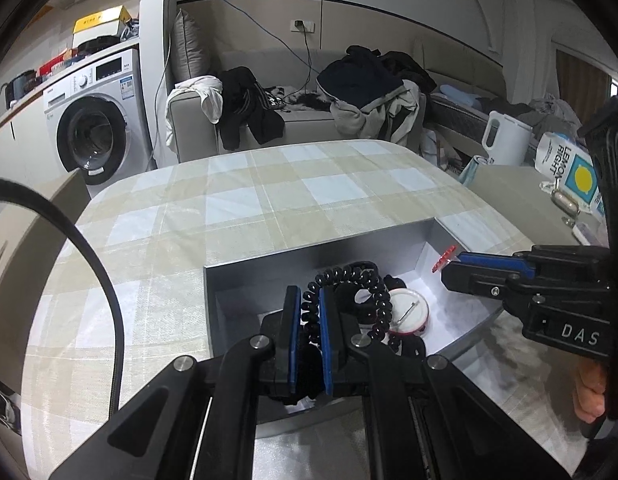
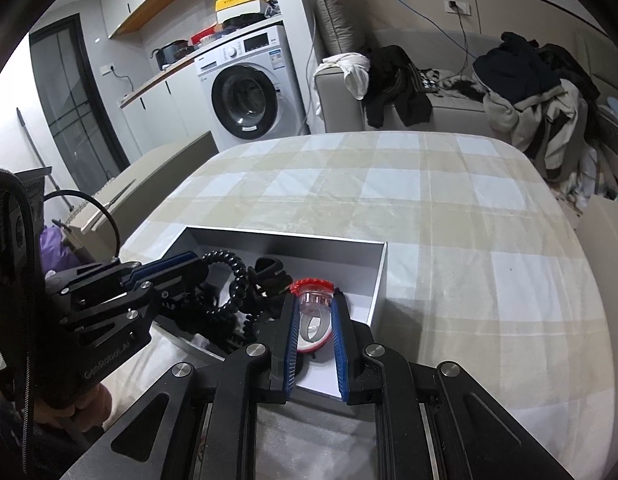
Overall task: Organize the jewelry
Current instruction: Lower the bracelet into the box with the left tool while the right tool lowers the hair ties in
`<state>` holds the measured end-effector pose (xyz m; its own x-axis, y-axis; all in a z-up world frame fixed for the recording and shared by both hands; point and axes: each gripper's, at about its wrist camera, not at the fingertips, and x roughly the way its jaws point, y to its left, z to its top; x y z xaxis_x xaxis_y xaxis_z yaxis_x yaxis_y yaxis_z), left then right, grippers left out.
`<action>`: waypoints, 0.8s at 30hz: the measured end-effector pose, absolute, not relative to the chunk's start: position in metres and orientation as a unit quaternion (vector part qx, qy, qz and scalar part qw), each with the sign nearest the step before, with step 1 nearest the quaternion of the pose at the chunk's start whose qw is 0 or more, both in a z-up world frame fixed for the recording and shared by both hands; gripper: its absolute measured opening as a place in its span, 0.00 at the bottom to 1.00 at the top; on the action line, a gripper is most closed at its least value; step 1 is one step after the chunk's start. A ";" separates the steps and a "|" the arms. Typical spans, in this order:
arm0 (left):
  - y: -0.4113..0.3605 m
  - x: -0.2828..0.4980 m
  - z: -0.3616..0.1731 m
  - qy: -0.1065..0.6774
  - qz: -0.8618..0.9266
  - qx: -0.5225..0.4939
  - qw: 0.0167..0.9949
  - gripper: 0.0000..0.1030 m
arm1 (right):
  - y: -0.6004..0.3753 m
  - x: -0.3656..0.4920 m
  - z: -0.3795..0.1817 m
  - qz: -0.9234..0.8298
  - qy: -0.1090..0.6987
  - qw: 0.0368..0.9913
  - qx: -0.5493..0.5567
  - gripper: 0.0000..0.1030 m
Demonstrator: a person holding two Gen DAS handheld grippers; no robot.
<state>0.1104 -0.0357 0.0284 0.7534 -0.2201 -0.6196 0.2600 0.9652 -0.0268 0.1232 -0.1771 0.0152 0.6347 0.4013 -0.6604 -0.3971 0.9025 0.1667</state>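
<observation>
1. I work over a table under a checked cloth (image 2: 429, 208), with the grey box (image 1: 309, 258) lying open at its near edge; both grippers hang over it.
2. My left gripper (image 1: 310, 300) has its blue pads closed on a black spiral hair tie (image 1: 373, 280). The coil loops up and away from the fingers and hangs just above the box's contents.
3. My right gripper (image 2: 313, 312) clamps a small clear piece with a toothed red rim (image 2: 312, 285), probably a hair claw clip. It sits lengthwise between the pads, red end outward.
4. Inside the box lie a round white pin badge (image 1: 409, 312), back up with its pin showing, and black hair bands (image 2: 269, 268) in a tangle.
5. As I judge it, the step is to set both items down in the box. I would lower each until it is close to the floor before letting go, so nothing bounces out.
6. The spiral tie worries me most: it may spring, snag on the black bands, or catch a finger as I pull away. I would ease the pads apart slowly.
7. The two grippers are near each other, so I would release one at a time.
8. Around us: a washing machine (image 2: 249, 96), a sofa heaped with clothes (image 2: 541, 92), and to the right a white kettle (image 1: 505, 136). None of it is in the way.
</observation>
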 end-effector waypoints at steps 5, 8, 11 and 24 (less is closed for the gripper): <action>-0.033 0.116 0.028 0.332 -0.124 0.025 0.935 0.04 | -0.176 0.122 0.015 0.222 0.365 0.904 0.002 0.15; -0.033 0.115 0.027 0.333 -0.125 0.027 0.934 0.04 | -0.176 0.122 0.015 0.221 0.365 0.905 -0.001 0.15; -0.034 0.115 0.026 0.333 -0.127 0.028 0.934 0.04 | -0.176 0.122 0.015 0.221 0.367 0.904 0.000 0.15; -0.015 0.096 0.046 0.318 -0.123 -0.004 0.940 0.55 | -0.184 0.108 0.032 0.233 0.337 0.912 0.014 0.59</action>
<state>0.0962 -0.0155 0.0456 0.7671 -0.2328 -0.5978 0.2283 0.9699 -0.0849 0.1082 -0.1843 0.0317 0.6642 0.4351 -0.6079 -0.4157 0.8908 0.1834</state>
